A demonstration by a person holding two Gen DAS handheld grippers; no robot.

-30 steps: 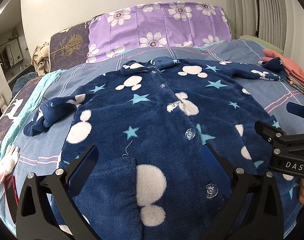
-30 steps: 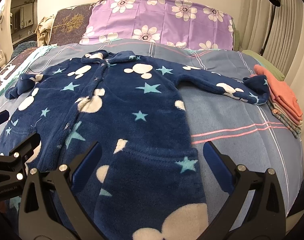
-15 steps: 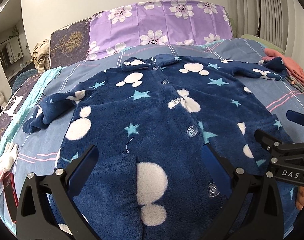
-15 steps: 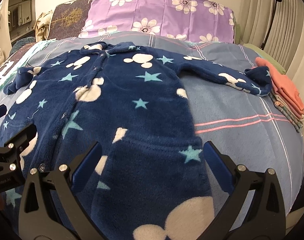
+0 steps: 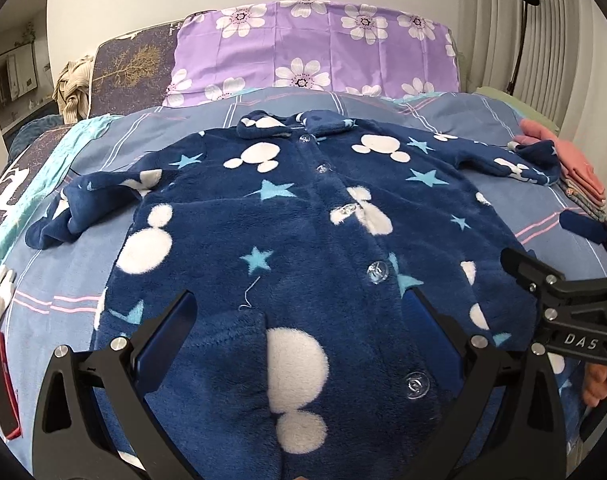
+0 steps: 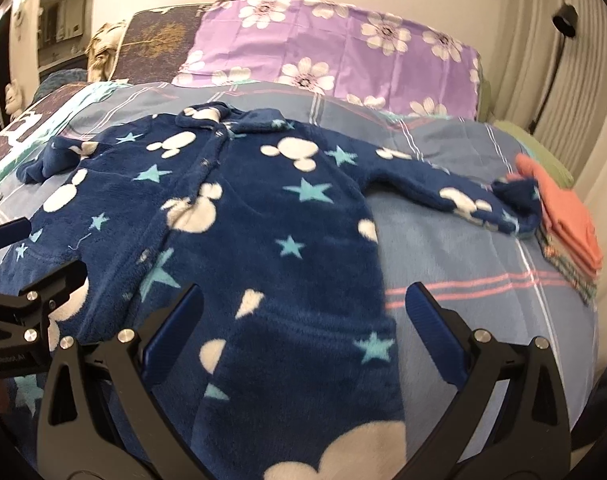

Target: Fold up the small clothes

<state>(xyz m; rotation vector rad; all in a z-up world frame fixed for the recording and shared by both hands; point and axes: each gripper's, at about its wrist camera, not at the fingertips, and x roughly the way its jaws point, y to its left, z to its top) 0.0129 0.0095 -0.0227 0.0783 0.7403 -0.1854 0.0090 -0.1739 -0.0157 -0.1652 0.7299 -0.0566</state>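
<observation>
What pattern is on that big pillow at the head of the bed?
The pillow is purple with white flowers, clearest in the left wrist view.

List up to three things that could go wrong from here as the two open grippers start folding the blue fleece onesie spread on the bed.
1. The onesie is thick fleece; the open left gripper may pinch the bed sheet along with it.
2. The far sleeve ends against the folded clothes stack; pulling it could topple the stack.
3. The right gripper hangs close beside the left, so they could collide.
</observation>
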